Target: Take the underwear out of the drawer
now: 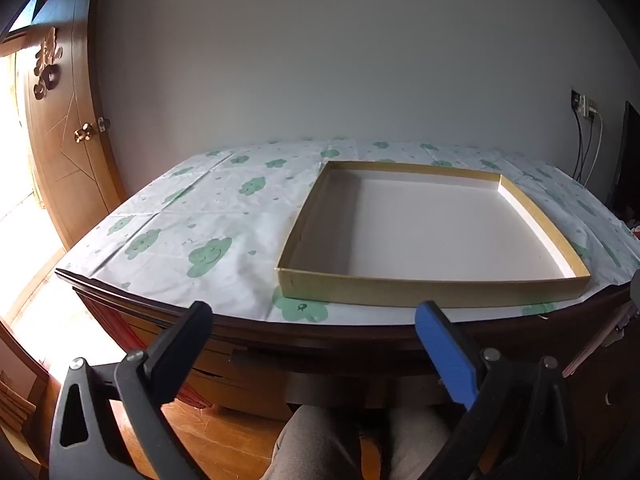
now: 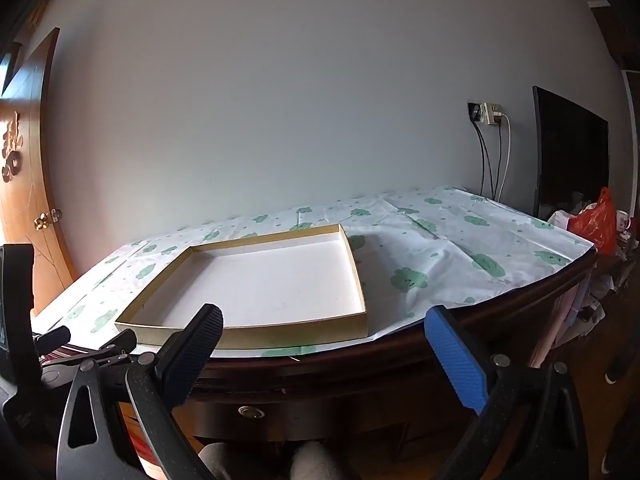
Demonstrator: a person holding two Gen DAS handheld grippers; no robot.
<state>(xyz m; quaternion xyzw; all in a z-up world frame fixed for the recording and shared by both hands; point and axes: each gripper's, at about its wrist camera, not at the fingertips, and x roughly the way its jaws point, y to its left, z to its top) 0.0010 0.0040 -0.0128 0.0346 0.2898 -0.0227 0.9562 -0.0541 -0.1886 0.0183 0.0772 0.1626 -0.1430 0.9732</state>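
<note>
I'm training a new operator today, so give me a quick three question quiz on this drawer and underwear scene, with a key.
1. True or false: the tray on the tablecloth holds folded clothes.
2. How do the jaws of the left gripper and the right gripper stand?
A. both open, nothing between them
B. both shut
C. one shut on cloth
3. Fill in: the drawer knob sits below the table's ____ edge.

Key
1. False: the tray is empty, showing only its white floor.
2. A.
3. Front. The drawer looks closed, and no underwear is in view.
</note>
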